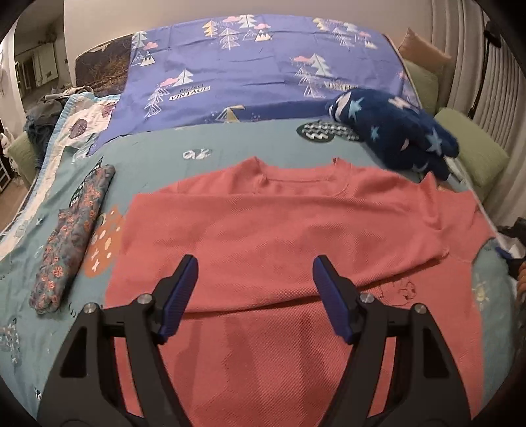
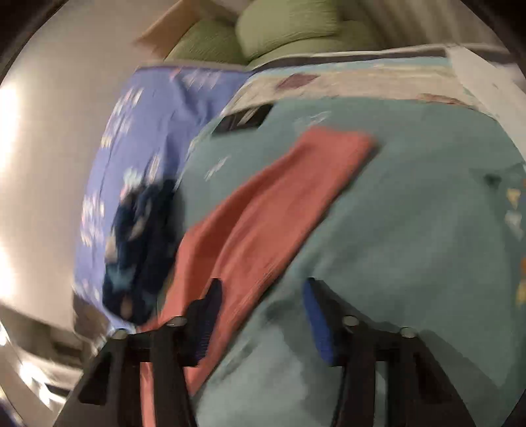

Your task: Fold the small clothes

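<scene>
A coral-pink T-shirt (image 1: 279,236) lies spread on the teal bedcover, collar toward the far side, with one layer folded across its middle. My left gripper (image 1: 254,279) hovers over the shirt's near half, jaws wide apart, nothing between them. The right wrist view is blurred; there the pink T-shirt (image 2: 263,210) runs diagonally away. My right gripper (image 2: 259,302) stands open over the shirt's near edge and the bedcover, its pads pressing on nothing.
A folded floral garment (image 1: 70,239) lies left of the shirt. A dark blue starry fleece (image 1: 394,131) (image 2: 138,249) is heaped at the far right. A purple tree-print sheet (image 1: 256,65) covers the far bed. Green cushions (image 1: 470,154) (image 2: 286,26) line the bed's edge.
</scene>
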